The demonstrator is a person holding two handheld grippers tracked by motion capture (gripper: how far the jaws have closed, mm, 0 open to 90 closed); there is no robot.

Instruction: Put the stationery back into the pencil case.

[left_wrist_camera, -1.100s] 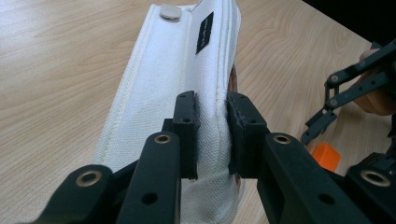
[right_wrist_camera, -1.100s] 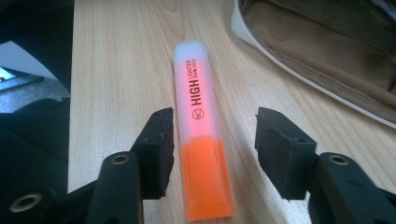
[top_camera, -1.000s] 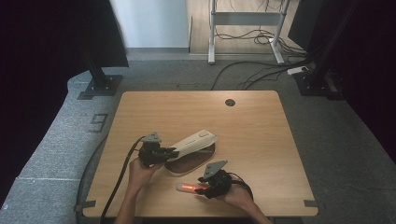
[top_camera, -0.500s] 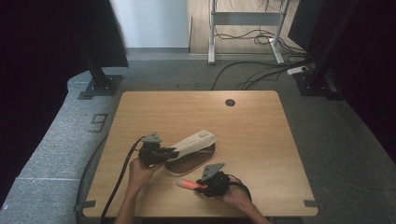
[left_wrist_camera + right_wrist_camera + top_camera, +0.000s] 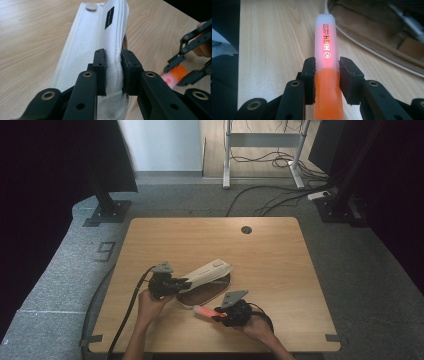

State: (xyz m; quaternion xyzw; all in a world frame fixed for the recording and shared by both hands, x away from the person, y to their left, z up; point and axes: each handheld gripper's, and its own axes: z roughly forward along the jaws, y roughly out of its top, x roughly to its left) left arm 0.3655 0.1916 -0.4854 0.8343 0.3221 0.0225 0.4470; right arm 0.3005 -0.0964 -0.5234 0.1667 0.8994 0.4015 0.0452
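A white fabric pencil case (image 5: 207, 271) lies open at the table's front middle, its flap raised over the brown inside (image 5: 205, 291). My left gripper (image 5: 186, 282) is shut on the flap's near end, and its pads pinch the white cloth (image 5: 92, 37) from both sides in the left gripper view (image 5: 113, 72). My right gripper (image 5: 217, 312) has just been closing and is shut on an orange highlighter (image 5: 204, 310). The highlighter (image 5: 325, 50) points level toward the case's open mouth (image 5: 374, 30), between the pads (image 5: 327, 72). The right gripper (image 5: 185, 67) also appears with the highlighter (image 5: 173, 76) at the right of the left gripper view.
The wooden table (image 5: 270, 250) has a cable hole (image 5: 246, 229) near its far edge. Pens (image 5: 407, 22) lie inside the case. Cables trail from both grippers off the front edge. Black stands and floor cables lie beyond the table.
The right gripper with the highlighter has edged slightly toward the case. The left gripper and the flap have kept still.
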